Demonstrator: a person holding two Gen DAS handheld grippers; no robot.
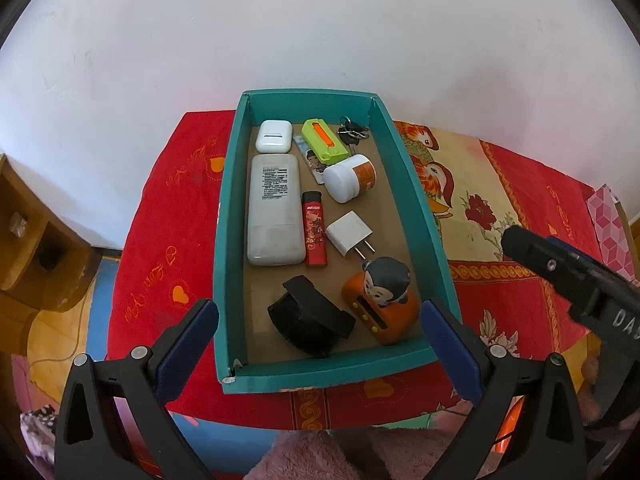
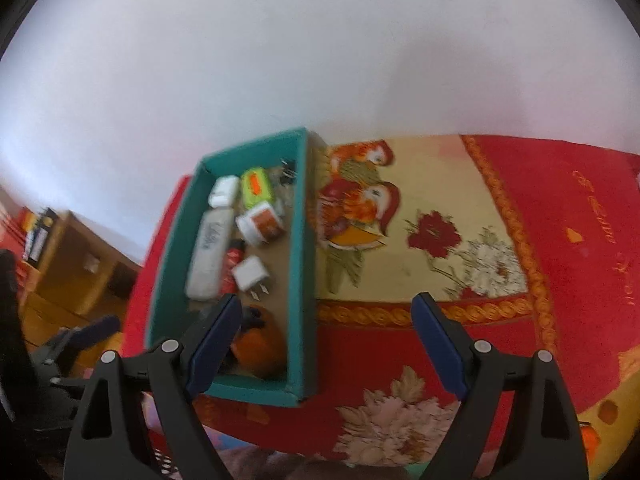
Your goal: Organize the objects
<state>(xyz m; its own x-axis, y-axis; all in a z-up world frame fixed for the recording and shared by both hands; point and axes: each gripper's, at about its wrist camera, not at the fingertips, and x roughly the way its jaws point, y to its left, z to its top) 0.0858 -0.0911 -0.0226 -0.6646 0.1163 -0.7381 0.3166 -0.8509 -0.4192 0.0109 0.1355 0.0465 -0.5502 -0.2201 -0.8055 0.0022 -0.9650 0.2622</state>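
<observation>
Teal box (image 1: 424, 216) centre frame on red floral cloth (image 1: 520, 292), white wall (image 1: 280, 32) behind; L gripper (image 1: 320, 320) & R gripper (image 2: 326, 320) both wide open, empty.

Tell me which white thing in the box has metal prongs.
The small white plug, lying right of the red lighter. The remote, earbud case and jar have none.

A teal box (image 1: 416, 184) sits on a red, yellow-flowered cloth (image 1: 500, 200) beside a white wall (image 1: 320, 20).

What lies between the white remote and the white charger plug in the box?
The red lighter lies between the white remote and charger plug, clearest in the left wrist view.
</observation>
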